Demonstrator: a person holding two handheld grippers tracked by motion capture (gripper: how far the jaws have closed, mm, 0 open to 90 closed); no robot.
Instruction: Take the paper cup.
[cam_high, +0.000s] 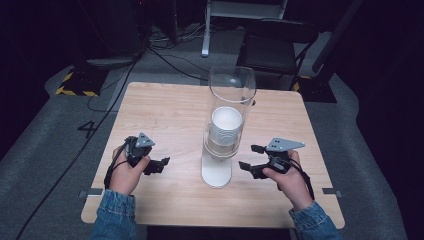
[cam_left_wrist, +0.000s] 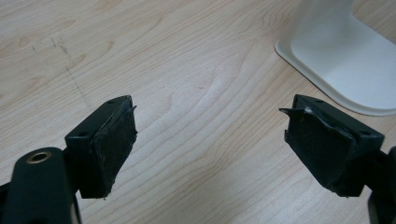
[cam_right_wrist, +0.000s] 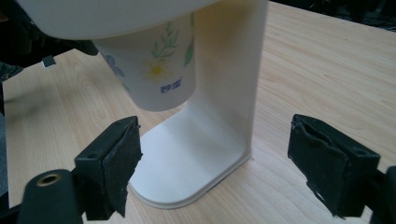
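Observation:
A cup dispenser stands mid-table: a clear tube (cam_high: 231, 90) holding a stack of white paper cups (cam_high: 226, 125) over a white stand (cam_high: 216, 172). The bottom cup (cam_right_wrist: 154, 70), printed with flowers, hangs from the tube above the stand's base (cam_right_wrist: 187, 163). My left gripper (cam_high: 162, 165) rests left of the stand, open, with bare wood between its jaws (cam_left_wrist: 210, 135); a corner of the white base (cam_left_wrist: 345, 60) lies ahead of it to the right. My right gripper (cam_high: 248, 157) sits right of the stand, open, jaws (cam_right_wrist: 215, 154) wide and apart from the base, holding nothing.
The wooden table (cam_high: 150, 100) has bare room on both sides of the dispenser. Beyond its far edge are a dark chair (cam_high: 275, 45), cables (cam_high: 170, 55) on the grey floor, and a white frame leg (cam_high: 206, 30).

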